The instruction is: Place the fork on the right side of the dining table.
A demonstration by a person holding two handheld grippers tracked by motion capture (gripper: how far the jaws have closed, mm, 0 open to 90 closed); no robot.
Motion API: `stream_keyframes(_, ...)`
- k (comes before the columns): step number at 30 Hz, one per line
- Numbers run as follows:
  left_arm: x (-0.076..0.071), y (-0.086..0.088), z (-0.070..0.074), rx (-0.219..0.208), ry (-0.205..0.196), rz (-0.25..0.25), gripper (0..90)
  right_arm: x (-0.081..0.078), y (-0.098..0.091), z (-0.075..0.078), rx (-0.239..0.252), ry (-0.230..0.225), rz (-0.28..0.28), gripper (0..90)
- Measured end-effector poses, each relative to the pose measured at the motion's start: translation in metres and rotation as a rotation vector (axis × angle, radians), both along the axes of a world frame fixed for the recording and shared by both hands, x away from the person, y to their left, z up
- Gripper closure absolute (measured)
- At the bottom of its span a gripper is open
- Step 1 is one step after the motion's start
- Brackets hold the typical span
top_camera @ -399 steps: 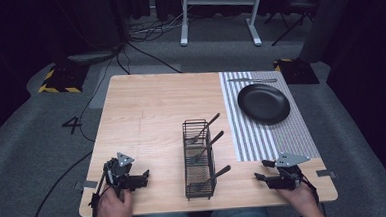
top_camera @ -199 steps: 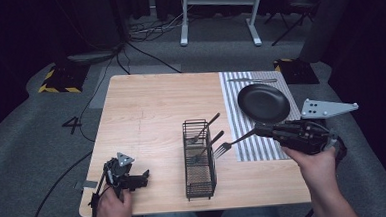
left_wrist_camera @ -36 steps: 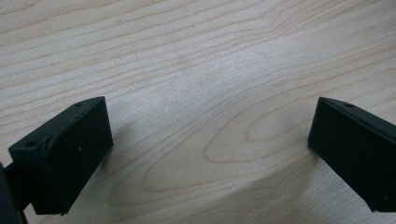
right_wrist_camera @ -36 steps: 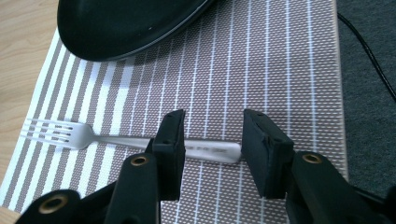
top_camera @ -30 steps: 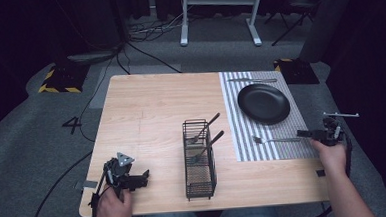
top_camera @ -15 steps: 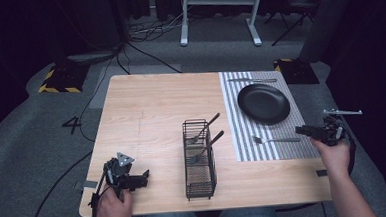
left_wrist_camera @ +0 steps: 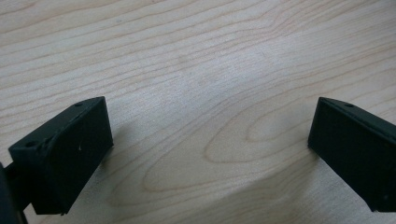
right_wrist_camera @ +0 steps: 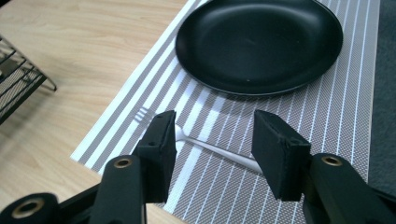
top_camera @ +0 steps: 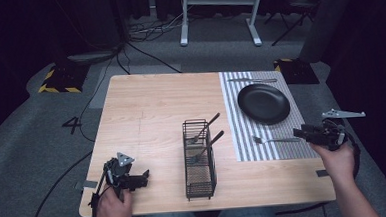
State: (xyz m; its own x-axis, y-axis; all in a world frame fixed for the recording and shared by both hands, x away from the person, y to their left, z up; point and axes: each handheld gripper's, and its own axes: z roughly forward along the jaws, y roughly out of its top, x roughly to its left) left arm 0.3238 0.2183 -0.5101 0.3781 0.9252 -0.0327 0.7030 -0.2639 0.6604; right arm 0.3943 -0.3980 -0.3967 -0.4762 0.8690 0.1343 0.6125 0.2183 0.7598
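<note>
We have the fork [top_camera: 275, 139] flat on the striped mat [top_camera: 245, 136], at 6 o'clock of the black plate [top_camera: 263, 103]: table-setting spot. Right tongs [right_wrist_camera: 212, 140] spread, have just been opening, nothing pinched; fork lies beneath them. Left tongs [left_wrist_camera: 205, 140] spread wide, parked idle on the worktop [top_camera: 156, 110]. Fork handle is partly hidden behind our right jaws. Cutlery in the wire rack [top_camera: 199, 158] is hard to identify.

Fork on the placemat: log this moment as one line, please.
fork: flat on striped placemat, beside black plate | right hand-held gripper: jaws just opening, clear of fork | left hand-held gripper: open, on table
</note>
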Motion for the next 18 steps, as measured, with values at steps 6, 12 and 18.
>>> stream_keyframes(6, 0.0, 0.0, 0.0, 0.0, 0.0, 0.0, 0.0, -0.016, 0.02, 0.014, 0.004, -0.004, 0.06, 47.6)
stream_keyframes(12, 0.0, 0.0, 0.0, 0.0, 0.0, 0.0, 0.0, -0.027, 0.045, 0.019, -0.022, -0.007, 0.13, 43.9)
stream_keyframes(18, 0.0, 0.0, 0.0, 0.001, 0.0, 0.0, 0.0, -0.031, 0.065, 0.016, -0.026, 0.005, 0.181, 40.2)
